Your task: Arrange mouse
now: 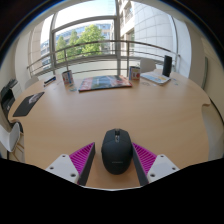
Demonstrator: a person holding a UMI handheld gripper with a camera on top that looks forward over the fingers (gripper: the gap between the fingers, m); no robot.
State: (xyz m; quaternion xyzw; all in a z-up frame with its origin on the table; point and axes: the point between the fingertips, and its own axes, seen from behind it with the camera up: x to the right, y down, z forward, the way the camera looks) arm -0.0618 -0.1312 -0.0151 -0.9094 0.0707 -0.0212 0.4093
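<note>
A black computer mouse [116, 150] lies on the round wooden table [150, 115], near its front edge. My gripper [114, 146] is open. The mouse stands between the two fingers, and a thin strip of table shows on each side between it and the pink pads [81, 160]. The mouse rests on the table, with its front pointing away from me.
A reddish flat mat [104, 83] lies at the far side of the table. A white flat device [155, 76] and a dark upright object [167, 66] are at the far right. A dark flat item [28, 102] lies at the left edge. Small boxes [67, 76] stand near the windows.
</note>
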